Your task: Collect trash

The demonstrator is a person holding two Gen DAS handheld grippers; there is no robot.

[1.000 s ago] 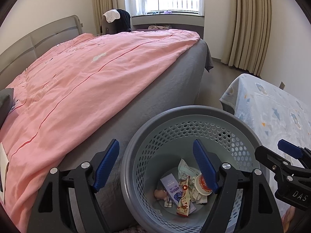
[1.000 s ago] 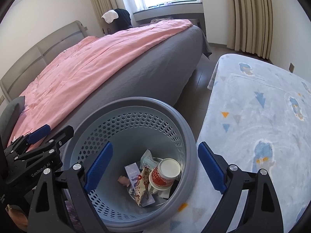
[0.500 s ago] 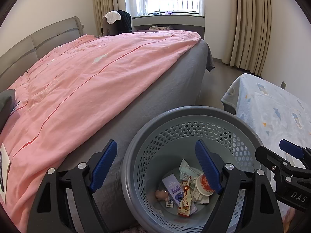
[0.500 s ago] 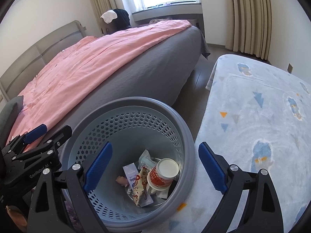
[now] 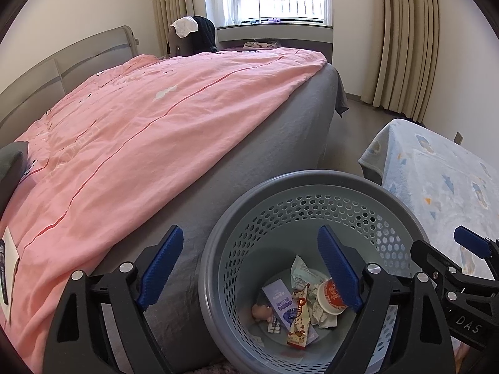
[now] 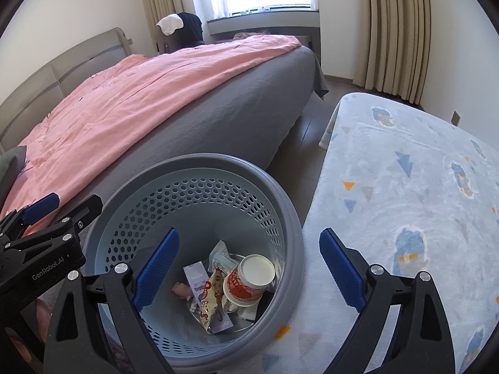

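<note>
A grey perforated basket (image 5: 312, 180) stands on the floor beside the bed; it also shows in the right wrist view (image 6: 199, 163). Inside lie a red-and-white paper cup (image 6: 249, 283), a purple carton (image 5: 277, 299), a snack wrapper (image 5: 299, 324), crumpled paper (image 5: 304, 272) and a small pink thing (image 5: 260, 311). My left gripper (image 5: 252, 266) is open and empty above the basket's left side. My right gripper (image 6: 248, 269) is open and empty above the basket's right side. Each gripper shows at the edge of the other's view.
A bed with a pink duvet (image 5: 124, 131) and grey sheet (image 5: 274, 143) lies to the left. A pale blue patterned blanket (image 6: 405, 202) covers a surface to the right. A white card (image 5: 9, 268) lies on the duvet's near edge. Curtains and a window stand at the back.
Both grippers have risen and drawn back slightly, so the basket sits lower in both views. Both stay open and empty. The trash in the basket has not moved.
</note>
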